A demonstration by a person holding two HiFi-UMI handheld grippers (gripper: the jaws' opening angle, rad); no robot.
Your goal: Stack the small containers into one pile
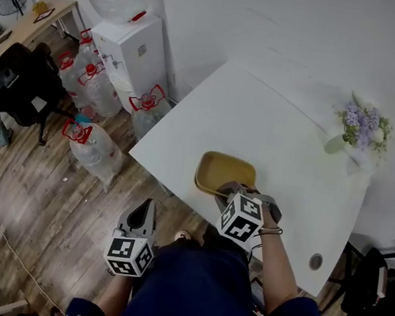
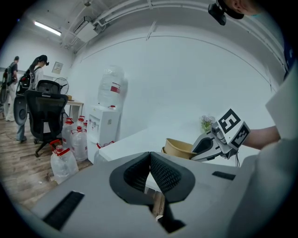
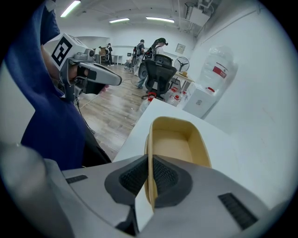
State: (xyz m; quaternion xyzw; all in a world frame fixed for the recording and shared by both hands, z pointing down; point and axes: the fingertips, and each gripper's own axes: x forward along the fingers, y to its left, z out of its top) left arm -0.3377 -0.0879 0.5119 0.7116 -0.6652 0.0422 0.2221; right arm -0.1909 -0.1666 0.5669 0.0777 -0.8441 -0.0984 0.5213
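Tan container [image 1: 225,171] – rounded-rectangular tub, matte, thin-walled, plain and empty inside, with a slim rolled rim. It sits at the near edge of the smooth white table [image 1: 277,122].

Right gripper [image 3: 149,174] – grey body, ribbed black pads, clamped on the container's near rim, one pad inside the wall, one outside.

Left gripper [image 2: 150,172] – same build, jaws pressed together with nothing between them, held off the table above the wood-plank floor [image 1: 66,192].
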